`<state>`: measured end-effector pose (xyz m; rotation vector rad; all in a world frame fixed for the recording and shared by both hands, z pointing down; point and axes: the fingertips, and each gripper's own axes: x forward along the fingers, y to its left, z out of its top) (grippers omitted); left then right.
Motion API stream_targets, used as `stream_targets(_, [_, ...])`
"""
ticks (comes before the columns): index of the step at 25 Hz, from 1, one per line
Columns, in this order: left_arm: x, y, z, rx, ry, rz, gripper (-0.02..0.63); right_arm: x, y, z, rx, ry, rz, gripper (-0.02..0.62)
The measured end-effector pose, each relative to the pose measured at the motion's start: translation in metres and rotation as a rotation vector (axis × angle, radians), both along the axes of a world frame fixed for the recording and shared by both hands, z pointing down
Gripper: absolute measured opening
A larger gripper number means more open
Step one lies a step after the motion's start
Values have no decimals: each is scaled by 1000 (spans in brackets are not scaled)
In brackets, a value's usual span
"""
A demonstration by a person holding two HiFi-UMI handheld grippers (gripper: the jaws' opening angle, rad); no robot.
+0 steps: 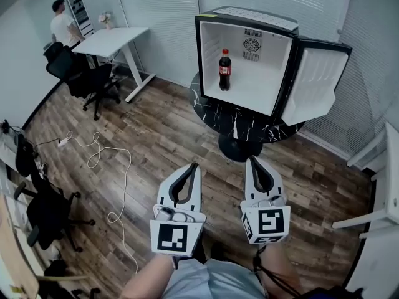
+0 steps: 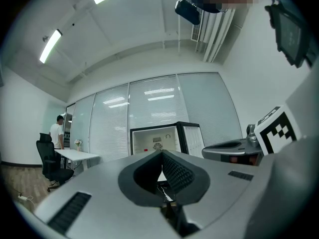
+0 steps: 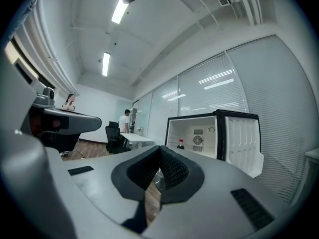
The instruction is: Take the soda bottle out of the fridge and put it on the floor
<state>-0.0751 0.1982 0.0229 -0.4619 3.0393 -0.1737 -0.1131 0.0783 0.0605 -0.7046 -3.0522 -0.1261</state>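
Closed tip to tip on nothing, the right gripper [image 1: 252, 162] and left gripper [image 1: 192, 167] were held low, close to the person's body, side by side and pointing forward over the wooden floor [image 1: 156, 136]. Well ahead of both, the soda bottle [image 1: 225, 70] stood upright, long axis vertical, alone inside the open fridge [image 1: 246, 18] on a round black table [image 1: 240, 128]. It lay about midway between their lines of aim, so neither gripper looked clearly nearer. The fridge door [image 1: 319, 83] hung open to the right.
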Motion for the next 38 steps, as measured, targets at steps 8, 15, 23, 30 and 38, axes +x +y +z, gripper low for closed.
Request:
stream_targets(8, [-103,26,27,42,49,25,17,-91,18,28,26,41,39,14])
stream_targets(15, [-198,53,30,44,51,83,17,-180,47,32,29,62,97,13])
stream_targets(23, [-285,81,11,64,22,142,17,-264,78,7,47,25,140,14])
stream_targets(30, [-320,72,3,70,7,205,17,-295,74,-11,52,-10,187,14])
stream_targets(38, [-359,41,11,42,11,247,16,-332,47,-5,39,-10,215,14])
